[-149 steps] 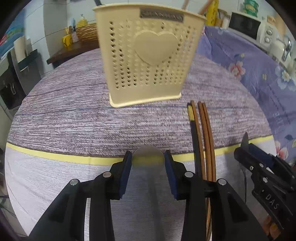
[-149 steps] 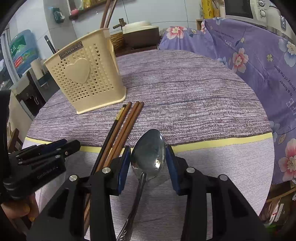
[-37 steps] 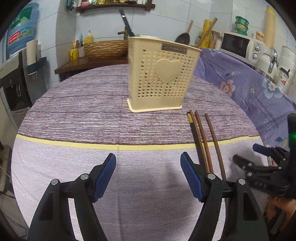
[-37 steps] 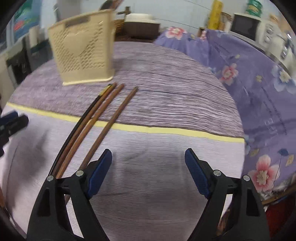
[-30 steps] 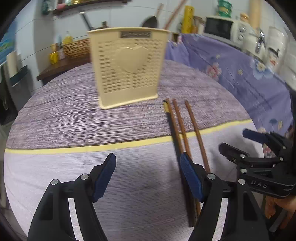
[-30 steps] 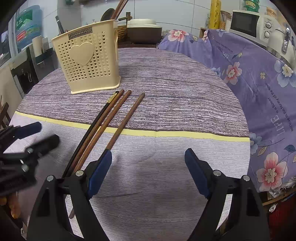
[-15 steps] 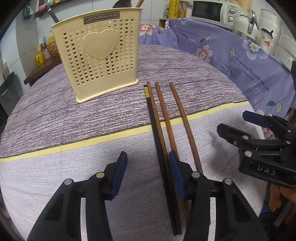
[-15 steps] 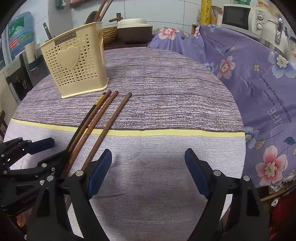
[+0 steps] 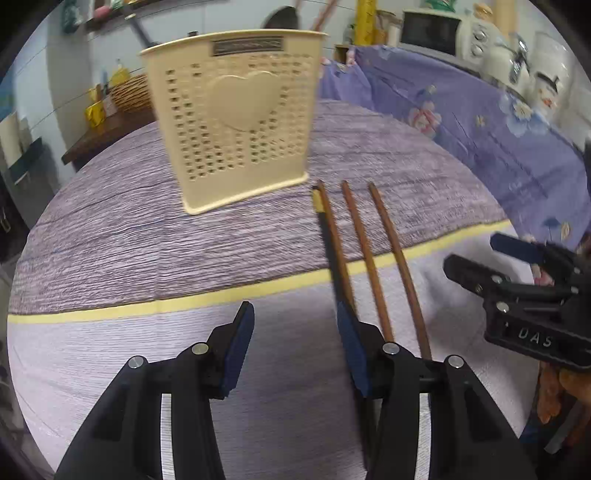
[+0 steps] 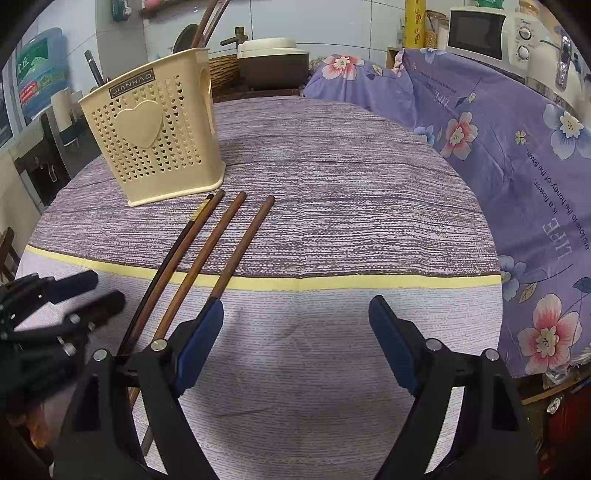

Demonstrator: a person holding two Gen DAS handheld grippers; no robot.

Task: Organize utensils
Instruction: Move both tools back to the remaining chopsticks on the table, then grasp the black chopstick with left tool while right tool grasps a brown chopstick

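Note:
A cream perforated utensil basket (image 9: 236, 122) with a heart on its front stands on the round table; it also shows in the right wrist view (image 10: 159, 133), with utensil handles sticking out of its top. Several chopsticks (image 9: 364, 254), brown ones and a black one with a yellow tip, lie side by side in front of it, also in the right wrist view (image 10: 207, 258). My left gripper (image 9: 295, 347) is open and empty, its right finger over the black chopstick. My right gripper (image 10: 295, 339) is wide open and empty, just right of the chopsticks. Each gripper shows in the other's view.
The table (image 10: 351, 192) wears a purple striped cloth with a yellow band. A purple floral cover (image 10: 517, 147) drapes the counter at right, with a microwave (image 10: 480, 33) on it. A wicker basket (image 9: 129, 96) sits on a side table behind.
The spoon that lay by the chopsticks five seconds ago is gone from the table. My left gripper swung toward the chopsticks and narrowed its opening. My right gripper stayed wide open.

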